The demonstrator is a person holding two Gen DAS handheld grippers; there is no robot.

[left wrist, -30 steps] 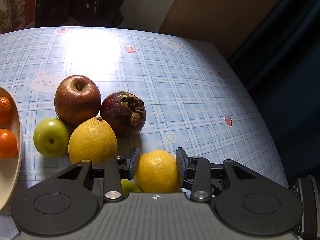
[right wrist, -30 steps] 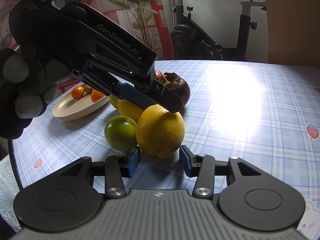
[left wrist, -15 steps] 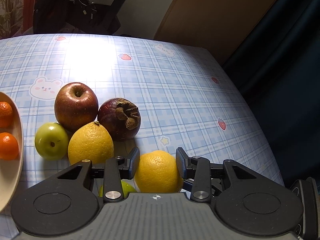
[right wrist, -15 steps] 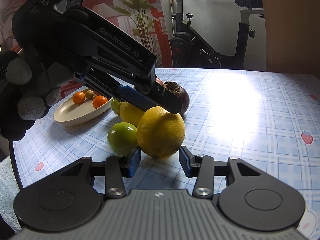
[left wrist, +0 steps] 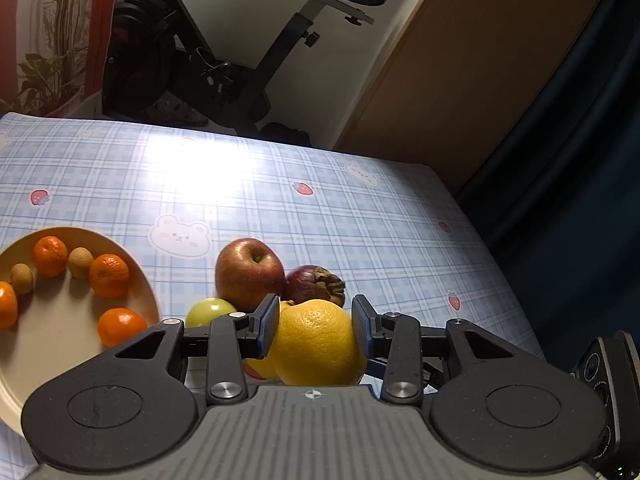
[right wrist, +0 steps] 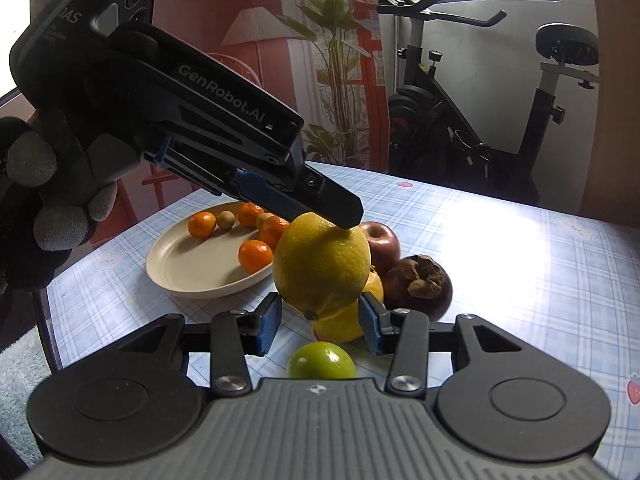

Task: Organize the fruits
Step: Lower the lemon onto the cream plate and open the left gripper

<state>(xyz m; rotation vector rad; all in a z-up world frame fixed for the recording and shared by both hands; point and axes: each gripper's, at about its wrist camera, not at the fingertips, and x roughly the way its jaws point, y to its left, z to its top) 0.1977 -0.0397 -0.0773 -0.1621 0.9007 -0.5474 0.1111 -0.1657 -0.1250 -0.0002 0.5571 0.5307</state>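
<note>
My left gripper is shut on a yellow lemon and holds it lifted above the table; the right wrist view shows the lemon in the air in that gripper. Below lie a second yellow citrus, a red apple, a dark mangosteen and a green fruit. A cream plate at the left holds several small oranges and two brown fruits. My right gripper is open and empty, just in front of the lifted lemon, above another green fruit.
The table has a blue plaid cloth; its right edge drops to a dark curtain. An exercise bike and plants stand beyond the far edge. The gloved hand holding the left gripper is at the left.
My left gripper has lifted the lemon off the table and tilted up, so the plate and room came into view. The right gripper has stayed open.
</note>
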